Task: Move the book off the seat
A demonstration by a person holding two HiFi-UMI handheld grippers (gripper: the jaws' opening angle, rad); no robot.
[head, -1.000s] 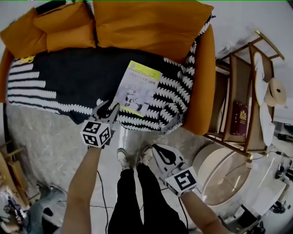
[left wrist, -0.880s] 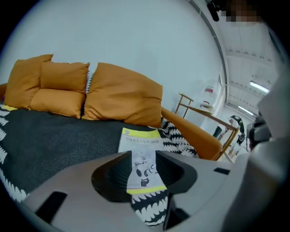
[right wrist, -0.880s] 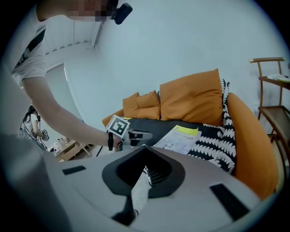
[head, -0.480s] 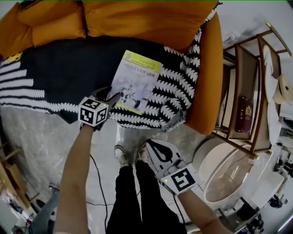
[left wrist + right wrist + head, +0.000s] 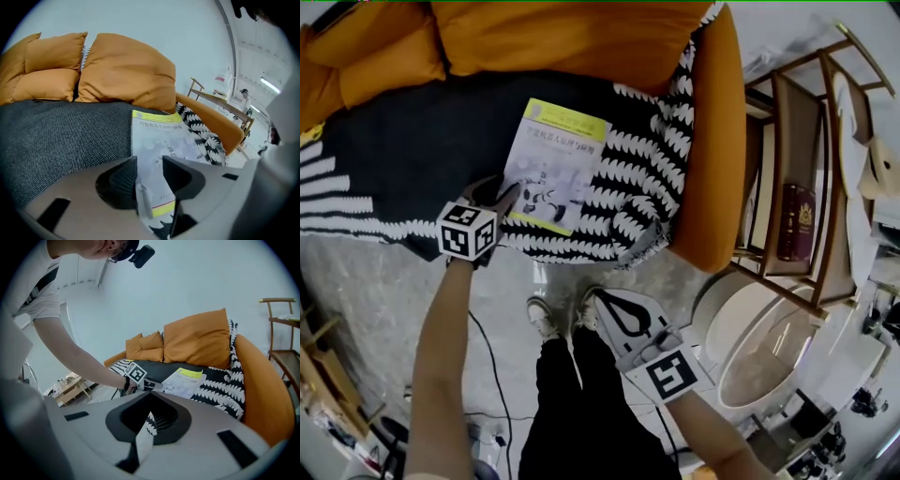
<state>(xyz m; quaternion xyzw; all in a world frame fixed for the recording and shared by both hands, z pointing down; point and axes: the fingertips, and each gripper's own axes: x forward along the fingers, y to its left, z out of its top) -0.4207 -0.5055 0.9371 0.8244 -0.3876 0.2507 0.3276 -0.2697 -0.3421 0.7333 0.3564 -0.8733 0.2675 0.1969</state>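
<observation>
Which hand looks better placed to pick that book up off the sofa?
Left. The left gripper has the near corner of the book between its jaws, which have just been closing. The right gripper hangs by the person's legs, away from the sofa.

Black trousers (image 5: 572,403), pale sneakers (image 5: 546,321) — white T-shirt (image 5: 33,294), black-striped.

Orange cushions (image 5: 572,37) beyond the left gripper (image 5: 504,190); leaf-patterned black-and-white throw (image 5: 637,178) to its right; wooden shelf rack (image 5: 766,202) holding a maroon book (image 5: 797,222), farther right.
</observation>
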